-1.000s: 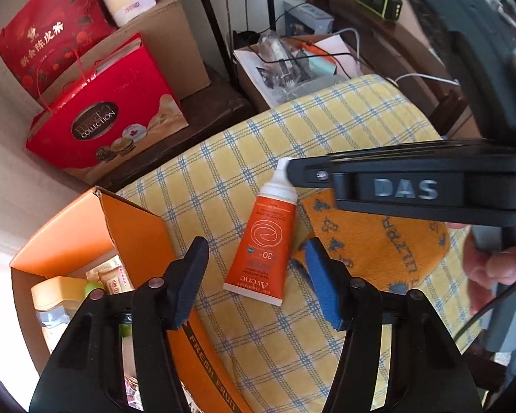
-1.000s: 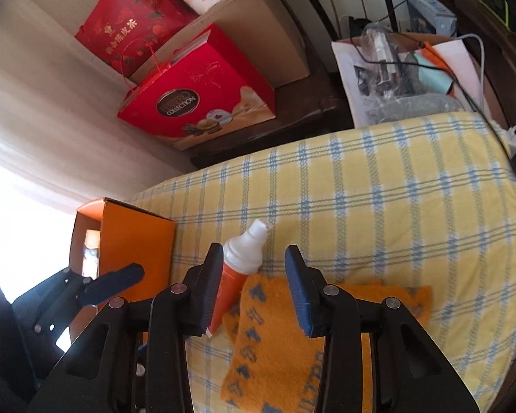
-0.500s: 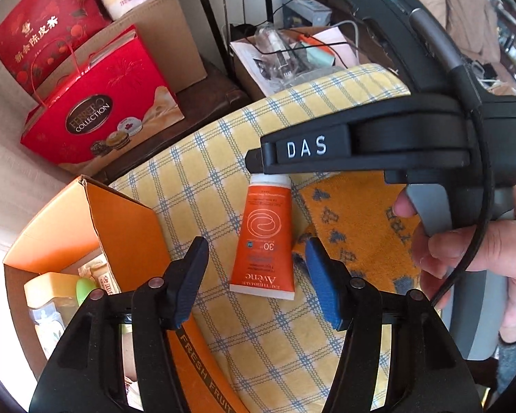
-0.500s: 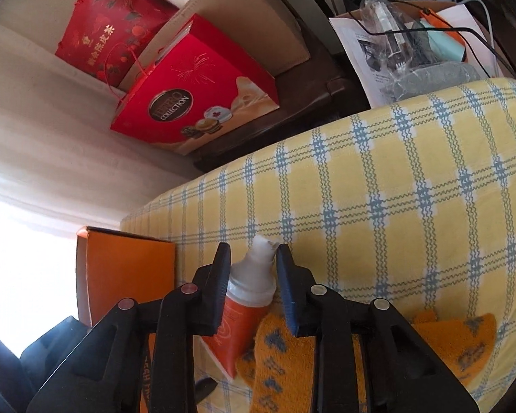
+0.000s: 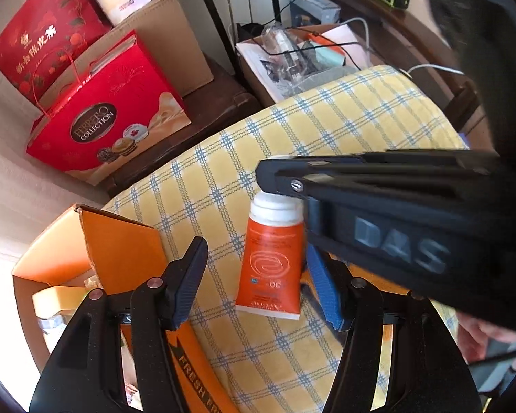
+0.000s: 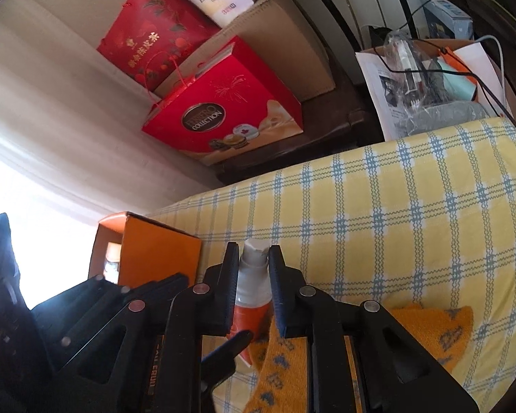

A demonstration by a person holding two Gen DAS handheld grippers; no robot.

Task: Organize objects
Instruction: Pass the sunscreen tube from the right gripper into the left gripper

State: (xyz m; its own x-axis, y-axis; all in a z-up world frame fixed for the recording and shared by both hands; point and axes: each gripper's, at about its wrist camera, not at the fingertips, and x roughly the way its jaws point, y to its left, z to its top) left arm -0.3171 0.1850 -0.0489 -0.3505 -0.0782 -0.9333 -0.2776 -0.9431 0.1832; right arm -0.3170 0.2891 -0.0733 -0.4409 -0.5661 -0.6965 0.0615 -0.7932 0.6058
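Orange plastic tube (image 5: 271, 268) with a white cap (image 6: 254, 265), looks like sunscreen, lying flat on the yellow checked cushion (image 5: 344, 120), cap pointing away from me and the crimped end closest. It's partly next to an orange towel (image 6: 433, 327), and the open orange box (image 5: 120, 247) sits just to the left at the cushion's edge.

The right gripper (image 6: 253, 275) has just been closing, and its jaws now sit clamped on the cap and neck, pads pressing both sides. The left gripper (image 5: 258, 285) is about half open, hanging over the tube's body with a finger on either side and not touching it.

Handling-wise, I'd guess it's light, and the body is soft and squashy, so squeezing there would dent it or push cream toward the cap. The cap is the stiff bit, so that's the sensible place to hold. It's smooth and rounded though, so it could slip or swing once lifted, since all the weight hangs below the grip. I'd keep the squeeze firm and move slowly toward the box.
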